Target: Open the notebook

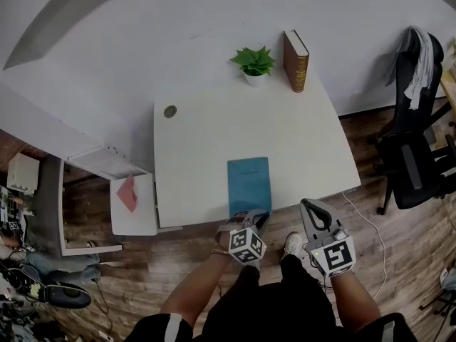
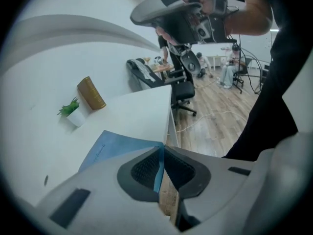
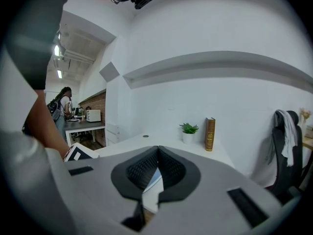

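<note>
The blue notebook (image 1: 249,184) lies flat on the white counter (image 1: 214,134), low in the head view, with its near short edge right at the counter's front edge. Its long axis runs straight up the frame, away from us, toward the potted plant (image 1: 254,63) and the brown book (image 1: 296,59) standing at the far side.

Our left tongs (image 1: 255,218) sit at the notebook's lower right corner. In the left gripper view the left tongs (image 2: 161,168) are nearly closed, with a thin blue edge standing between the pads. We judge that to be the cover's corner, though we cannot tell whether any pages are caught with it.

Our right tongs (image 1: 311,206) hang off the counter, to the right of the notebook and apart from it. In the right gripper view the right tongs (image 3: 157,163) have their pads together at the tip and hold nothing.

So the left side is the one on the job. What matters for the coming move is that the grip is at the right end of the near edge, so the free long edge is probably on the right of the frame and the spine on the left. If so, the cover should be swung up and over toward the left of the frame, across the long axis, not pulled toward us.
</note>
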A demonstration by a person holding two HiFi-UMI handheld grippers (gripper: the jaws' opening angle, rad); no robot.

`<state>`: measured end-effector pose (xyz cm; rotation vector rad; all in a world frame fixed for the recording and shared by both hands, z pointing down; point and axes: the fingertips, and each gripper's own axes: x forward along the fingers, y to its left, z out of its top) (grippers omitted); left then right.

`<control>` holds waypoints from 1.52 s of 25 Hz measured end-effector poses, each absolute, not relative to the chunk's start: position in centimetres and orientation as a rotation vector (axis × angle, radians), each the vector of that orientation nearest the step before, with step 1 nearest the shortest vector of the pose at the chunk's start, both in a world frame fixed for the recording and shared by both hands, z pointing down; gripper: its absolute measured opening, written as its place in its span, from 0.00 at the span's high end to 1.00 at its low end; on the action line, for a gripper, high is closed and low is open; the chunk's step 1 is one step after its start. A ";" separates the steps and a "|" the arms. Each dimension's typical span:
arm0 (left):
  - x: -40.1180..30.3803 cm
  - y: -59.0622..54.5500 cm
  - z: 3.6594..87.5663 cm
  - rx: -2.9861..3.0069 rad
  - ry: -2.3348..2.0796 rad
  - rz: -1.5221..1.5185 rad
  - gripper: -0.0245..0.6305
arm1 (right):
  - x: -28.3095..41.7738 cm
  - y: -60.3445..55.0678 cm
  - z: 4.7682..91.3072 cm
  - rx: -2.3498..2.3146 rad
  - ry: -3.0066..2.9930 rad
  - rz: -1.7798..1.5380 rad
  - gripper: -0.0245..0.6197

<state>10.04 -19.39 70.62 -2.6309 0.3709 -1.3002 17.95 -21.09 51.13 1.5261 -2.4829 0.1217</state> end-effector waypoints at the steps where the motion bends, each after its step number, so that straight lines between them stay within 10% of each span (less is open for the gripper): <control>1: 9.9 -19.5 70.0 -2.673 0.393 -1.273 0.92 | 17.8 -21.0 51.1 1.522 -2.487 0.131 0.96; 38: 9.0 -19.6 68.9 -3.102 0.355 -1.102 0.93 | 13.3 -20.8 49.7 1.395 -2.552 0.183 0.96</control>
